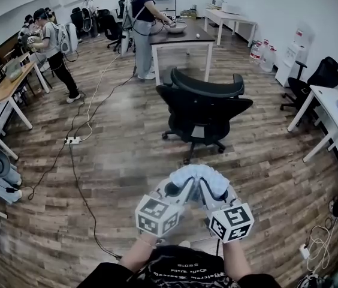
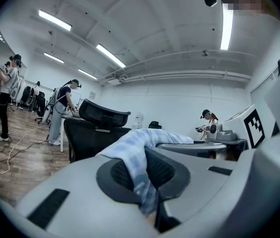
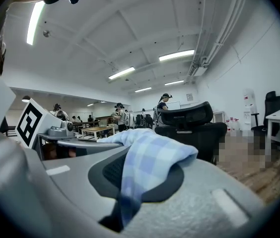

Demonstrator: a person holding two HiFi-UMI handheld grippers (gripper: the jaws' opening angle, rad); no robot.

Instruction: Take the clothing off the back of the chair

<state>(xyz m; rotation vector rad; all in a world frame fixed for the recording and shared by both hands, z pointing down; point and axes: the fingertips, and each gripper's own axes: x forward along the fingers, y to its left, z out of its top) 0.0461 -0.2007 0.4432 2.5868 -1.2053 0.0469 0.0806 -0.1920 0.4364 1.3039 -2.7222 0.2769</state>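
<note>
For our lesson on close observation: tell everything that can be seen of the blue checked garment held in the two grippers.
The garment is soft, thin cloth in a pale blue and white check. It is bunched into a crumpled bundle and held in the air above the wooden floor, clear of the black chair. The left gripper and the right gripper each have their jaws shut on a fold of it. The cloth drapes between and over them.

The clothing edges vanish between the closed jaws of the left gripper and right gripper. The head view's bottom edge cuts off both forearms.
</note>
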